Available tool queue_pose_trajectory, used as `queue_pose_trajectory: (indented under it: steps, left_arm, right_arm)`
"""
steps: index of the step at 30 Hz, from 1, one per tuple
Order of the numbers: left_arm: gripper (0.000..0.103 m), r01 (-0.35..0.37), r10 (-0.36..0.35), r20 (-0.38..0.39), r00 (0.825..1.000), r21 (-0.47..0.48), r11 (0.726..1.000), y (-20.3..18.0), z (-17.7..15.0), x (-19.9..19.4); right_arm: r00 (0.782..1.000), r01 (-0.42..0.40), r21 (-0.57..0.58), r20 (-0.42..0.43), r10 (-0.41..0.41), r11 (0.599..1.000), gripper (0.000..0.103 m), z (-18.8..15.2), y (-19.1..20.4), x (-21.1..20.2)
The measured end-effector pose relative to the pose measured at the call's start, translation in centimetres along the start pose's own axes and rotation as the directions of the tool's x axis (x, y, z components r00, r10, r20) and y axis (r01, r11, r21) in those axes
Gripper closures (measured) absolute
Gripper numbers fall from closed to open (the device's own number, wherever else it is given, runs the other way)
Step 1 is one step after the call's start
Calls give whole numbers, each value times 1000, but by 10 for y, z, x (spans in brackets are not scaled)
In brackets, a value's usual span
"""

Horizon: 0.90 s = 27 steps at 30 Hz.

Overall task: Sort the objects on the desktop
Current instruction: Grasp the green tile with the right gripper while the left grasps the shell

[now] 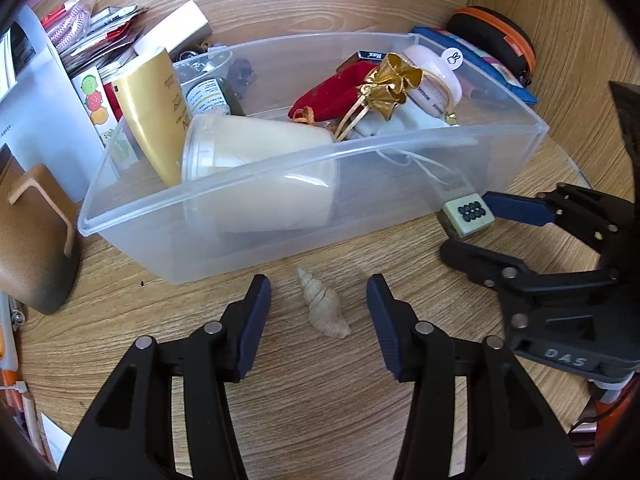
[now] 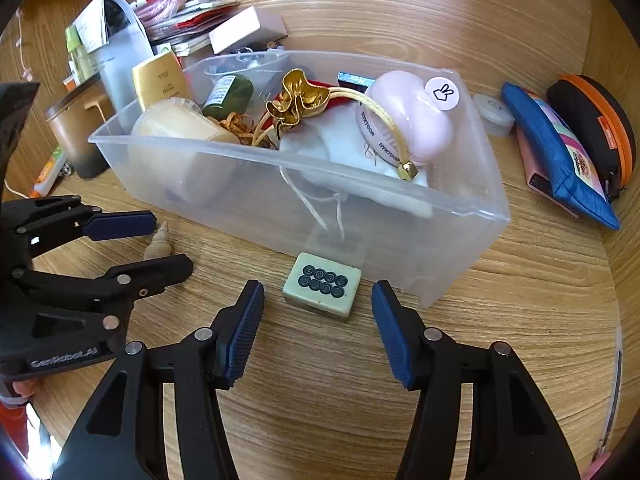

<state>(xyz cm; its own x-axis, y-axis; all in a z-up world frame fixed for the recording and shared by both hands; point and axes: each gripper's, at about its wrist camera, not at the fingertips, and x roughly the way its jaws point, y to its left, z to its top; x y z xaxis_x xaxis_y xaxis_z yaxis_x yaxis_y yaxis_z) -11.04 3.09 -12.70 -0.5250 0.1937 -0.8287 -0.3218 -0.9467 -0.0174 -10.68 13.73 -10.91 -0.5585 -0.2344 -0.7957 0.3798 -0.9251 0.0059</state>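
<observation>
Straddling the seashell (image 1: pixel 323 309) and mahjong tile (image 2: pixel 322 289) with unclenched left gripper (image 1: pixel 319 320) and right gripper (image 2: pixel 318 326), we line up both by the clear bin's (image 2: pixel 280 208) near wall for sorting.

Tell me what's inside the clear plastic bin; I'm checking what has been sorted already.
Inside the clear bin: a cream jar on its side, gold tube, green bottle, red pouch, gold pouch, pink brush, white cloth. Anything under them is covered.

shell (image 2: pixel 159 240) half hidden by left gripper (image 2: pixel 168 240) | tube (image 1: pixel 154 108) label unreadable | pen (image 2: pixel 48 174) cut off
</observation>
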Motion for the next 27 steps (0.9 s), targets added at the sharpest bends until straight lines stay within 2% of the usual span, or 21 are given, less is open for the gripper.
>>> queue_pose_trajectory:
  steps: [5, 7, 12, 16, 27]
  left_arm:
    - [62, 0, 0, 12, 1000, -8, 1000, 4, 2, 1]
    - [70, -5, 5, 18, 1000, -10, 1000, 5, 4, 2]
    - [75, -21, 20, 28, 999, 3, 1000, 5, 2, 1]
    - [87, -33, 33, 30, 999, 14, 999, 4, 0, -1]
    - [87, -23, 23, 28, 999, -2, 1000, 4, -1, -2]
  right_arm:
    - [1000, 12, -7, 2, -12, 1000, 53, 0, 2, 0]
    - [1000, 13, -7, 3, -13, 1000, 56, 0, 2, -1]
    - [1000, 8, -17, 6, -8, 1000, 69, 0, 6, -1]
    - [1000, 0, -23, 8, 0, 1000, 69, 0, 7, -1]
    - [999, -12, -22, 33, 13, 1000, 72, -1, 4, -12]
